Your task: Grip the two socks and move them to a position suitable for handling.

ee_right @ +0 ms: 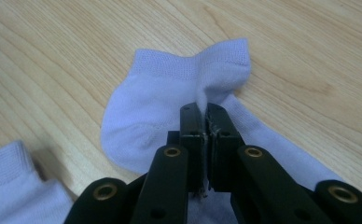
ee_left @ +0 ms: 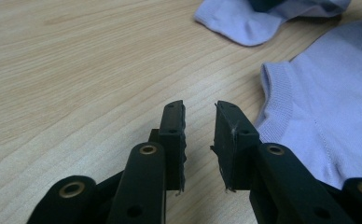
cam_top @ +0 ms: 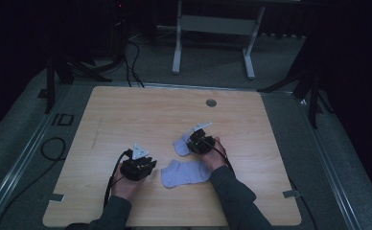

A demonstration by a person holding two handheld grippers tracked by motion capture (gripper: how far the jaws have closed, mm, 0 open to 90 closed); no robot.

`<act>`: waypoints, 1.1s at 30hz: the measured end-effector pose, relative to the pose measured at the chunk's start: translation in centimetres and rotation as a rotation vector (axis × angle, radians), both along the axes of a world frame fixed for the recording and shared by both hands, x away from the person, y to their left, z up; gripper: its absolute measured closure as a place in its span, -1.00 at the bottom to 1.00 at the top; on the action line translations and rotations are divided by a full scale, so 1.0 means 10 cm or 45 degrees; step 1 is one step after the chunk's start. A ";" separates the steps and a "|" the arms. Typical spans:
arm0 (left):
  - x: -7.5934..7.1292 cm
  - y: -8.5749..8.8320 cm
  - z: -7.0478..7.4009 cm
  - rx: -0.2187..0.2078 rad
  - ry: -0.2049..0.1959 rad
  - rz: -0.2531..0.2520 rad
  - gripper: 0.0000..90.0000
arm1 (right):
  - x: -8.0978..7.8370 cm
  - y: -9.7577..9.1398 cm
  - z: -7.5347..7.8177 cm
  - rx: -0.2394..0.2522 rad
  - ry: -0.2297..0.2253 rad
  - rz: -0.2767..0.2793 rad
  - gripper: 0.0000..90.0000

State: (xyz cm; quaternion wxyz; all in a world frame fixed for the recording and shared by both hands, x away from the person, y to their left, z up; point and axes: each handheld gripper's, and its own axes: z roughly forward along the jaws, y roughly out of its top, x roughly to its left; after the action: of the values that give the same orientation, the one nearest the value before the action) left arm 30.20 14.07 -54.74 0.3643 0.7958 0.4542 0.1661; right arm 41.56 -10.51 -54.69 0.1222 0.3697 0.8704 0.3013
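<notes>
Two socks: pinched sock [ee_right: 170, 98] w/ flat sock [cam_top: 185, 173] just beside; table [cam_top: 126, 115] underneath.

The far half of the bench [cam_top: 141, 110] is lying bare, broken by nothing but a flush round grommet [cam_top: 211, 102]. Two lilac socks are taking up the near middle: the flat sock [cam_top: 185, 173] is lying between the two hands, and the pinched sock [cam_top: 180, 145] is sitting just beyond it.

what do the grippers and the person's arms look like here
Both the left gripper and right gripper are black, two-jawed, with brass-coloured rivets, a grey three-cornered plate on top and a black trailing cable. The person wears dark grey-green long sleeves.
</notes>
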 end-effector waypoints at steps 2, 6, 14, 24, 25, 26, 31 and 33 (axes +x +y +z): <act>0.00 -0.01 0.00 0.004 0.003 0.006 0.58 | -0.01 -0.02 0.02 0.003 -0.002 -0.006 0.92; 0.01 0.01 0.00 -0.002 0.001 0.016 0.57 | -0.04 -0.10 0.07 0.032 -0.009 -0.017 0.92; 0.02 0.03 0.00 -0.032 0.010 0.032 0.57 | -0.10 -0.28 0.24 0.092 -0.026 -0.044 0.92; 0.02 0.03 0.00 -0.037 0.009 0.033 0.57 | -0.22 -0.46 0.43 0.183 -0.049 -0.048 0.92; 0.02 0.03 0.00 -0.037 0.009 0.033 0.57 | -0.24 -0.48 0.46 0.193 -0.059 -0.049 0.92; 0.02 0.03 0.00 -0.037 0.009 0.033 0.57 | -0.24 -0.48 0.46 0.193 -0.059 -0.049 0.92; 0.02 0.02 0.00 -0.038 0.005 0.031 0.57 | -0.36 -0.59 0.57 0.237 -0.092 -0.051 0.91; 0.02 0.02 0.01 -0.038 0.004 0.029 0.57 | -0.41 -0.61 0.62 0.253 -0.109 -0.050 0.91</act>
State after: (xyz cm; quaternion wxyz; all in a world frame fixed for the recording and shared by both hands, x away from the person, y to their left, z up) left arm 30.38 14.28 -54.68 0.3737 0.7852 0.4664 0.1623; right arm 37.46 -16.66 -48.45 0.1278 0.3839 0.8228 0.3991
